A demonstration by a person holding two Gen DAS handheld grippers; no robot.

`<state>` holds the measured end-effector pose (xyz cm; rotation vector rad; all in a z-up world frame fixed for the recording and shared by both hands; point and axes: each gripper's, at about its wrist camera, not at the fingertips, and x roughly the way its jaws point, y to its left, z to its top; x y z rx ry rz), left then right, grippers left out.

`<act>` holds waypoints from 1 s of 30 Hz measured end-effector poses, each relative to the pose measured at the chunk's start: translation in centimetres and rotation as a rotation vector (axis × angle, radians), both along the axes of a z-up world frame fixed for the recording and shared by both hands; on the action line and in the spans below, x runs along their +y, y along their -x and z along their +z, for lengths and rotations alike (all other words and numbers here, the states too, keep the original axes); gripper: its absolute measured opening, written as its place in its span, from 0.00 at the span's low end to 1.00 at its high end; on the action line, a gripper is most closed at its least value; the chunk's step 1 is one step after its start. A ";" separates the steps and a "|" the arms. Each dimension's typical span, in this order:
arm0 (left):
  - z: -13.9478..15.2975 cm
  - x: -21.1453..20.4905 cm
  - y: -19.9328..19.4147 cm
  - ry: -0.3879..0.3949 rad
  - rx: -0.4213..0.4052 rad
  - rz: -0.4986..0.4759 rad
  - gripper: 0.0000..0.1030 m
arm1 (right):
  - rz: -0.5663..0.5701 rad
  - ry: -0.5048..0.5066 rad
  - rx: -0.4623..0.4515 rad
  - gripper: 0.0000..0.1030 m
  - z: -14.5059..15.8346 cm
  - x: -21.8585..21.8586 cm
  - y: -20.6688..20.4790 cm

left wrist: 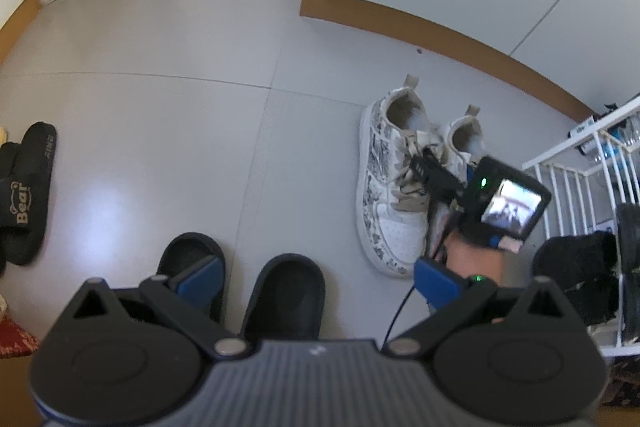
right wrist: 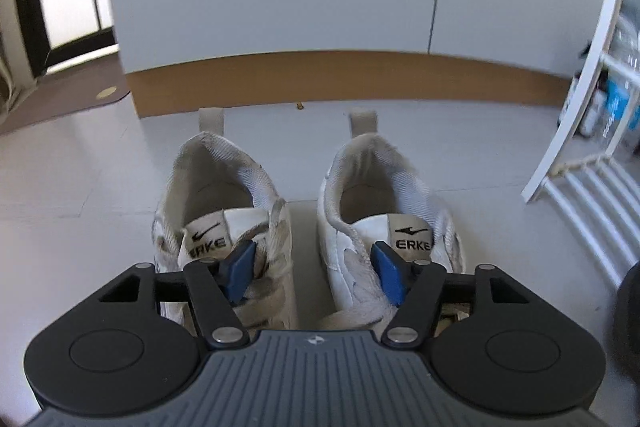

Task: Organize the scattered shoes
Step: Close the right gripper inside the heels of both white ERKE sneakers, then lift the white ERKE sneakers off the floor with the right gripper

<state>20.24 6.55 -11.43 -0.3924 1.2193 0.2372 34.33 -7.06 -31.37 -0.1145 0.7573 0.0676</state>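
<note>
Across the pale floor (left wrist: 160, 115), by the wall's brown skirting (right wrist: 320, 75), I've got the white rack (left wrist: 580, 187) on the right and shoes in three spots: the sneaker pair (right wrist: 308, 223) w/ ERKE tongues set side by side, heels toward the wall; two black slides (left wrist: 240, 291) right under my left gripper (left wrist: 316, 279); a Bear slipper (left wrist: 28, 195) well off to the left edge. Step in hand, as I read it: pairing up the sneakers w/ the right gripper (right wrist: 316, 267), prob. near done since they look parallel already. Its jaws stand apart, one blue pad over the inner laces of the left sneaker (right wrist: 224, 227), the other over the inner side of the right sneaker (right wrist: 384, 223), so the gap btw the shoes sits btw the fingers. Can't tell if the pads actually press the uppers; nothing looks clamped. Left gripper's jaws are wide apart, holding nothing, hovering above the slides. Next move, I'd guess: either pinch both inner collars together to shift the pair, or back out clean w/o snagging laces.
</note>
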 end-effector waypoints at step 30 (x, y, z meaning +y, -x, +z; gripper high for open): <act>0.0 1.2 -0.3 0.031 0.019 -0.010 1.00 | -0.020 0.051 0.008 0.52 0.0 0.6 1.6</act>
